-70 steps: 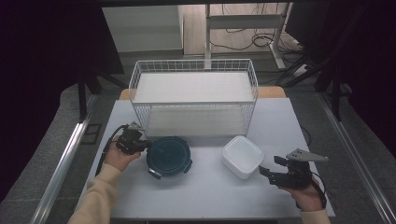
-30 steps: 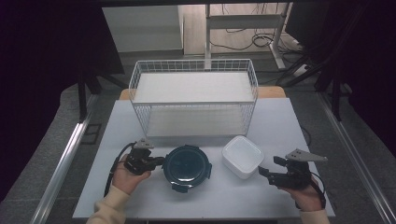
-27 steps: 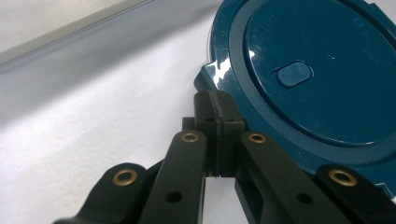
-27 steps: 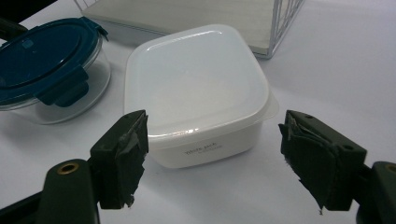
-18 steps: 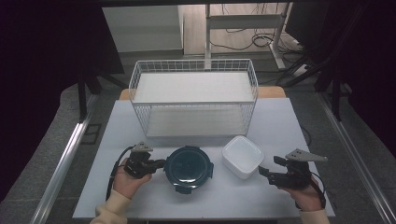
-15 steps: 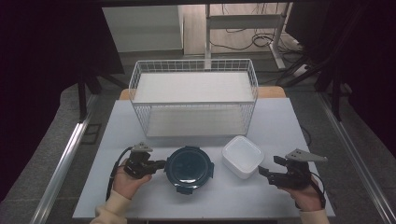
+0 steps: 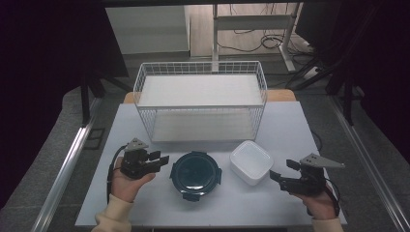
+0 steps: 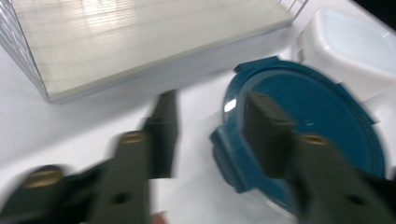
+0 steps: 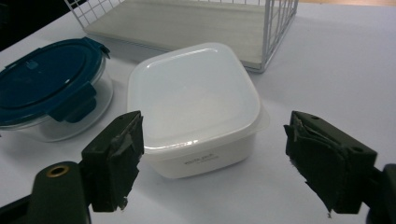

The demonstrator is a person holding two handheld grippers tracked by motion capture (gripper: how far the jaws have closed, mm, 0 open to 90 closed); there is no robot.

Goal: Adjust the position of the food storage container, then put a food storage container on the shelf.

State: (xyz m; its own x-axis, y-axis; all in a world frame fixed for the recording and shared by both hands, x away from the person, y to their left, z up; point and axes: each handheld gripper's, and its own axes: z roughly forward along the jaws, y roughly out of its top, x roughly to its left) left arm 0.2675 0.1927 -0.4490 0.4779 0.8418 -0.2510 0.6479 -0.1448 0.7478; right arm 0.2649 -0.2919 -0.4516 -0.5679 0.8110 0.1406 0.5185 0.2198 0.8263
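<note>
A round glass container with a dark teal clip lid [image 7: 196, 174] [image 8: 317, 107] [image 9: 44, 77] stands on the white table [image 7: 290, 130], near the front. Just left of it, my left gripper [image 7: 162, 159] [image 8: 215, 135] is open. Its jaws have just been opening and hang blurred over the lid's left edge clip [image 8: 229, 158], touching nothing. A white square lidded container [image 7: 250, 162] [image 9: 196, 98] sits to the right. My right gripper [image 7: 281, 170] [image 9: 215, 140] points at it. Its jaws have just opened a little wider, one on each side, clear of the container.
A white wire basket [image 7: 200, 96] with a pale board inside stands at the back middle of the table. Its near wire corner [image 9: 275, 32] is close behind the white container. A metal rail runs along each side of the table.
The round container has been dragged right and nearer the front edge. The left gripper's jaws have since parted and let go of its rim, lifting slightly. The right hand stays put.
</note>
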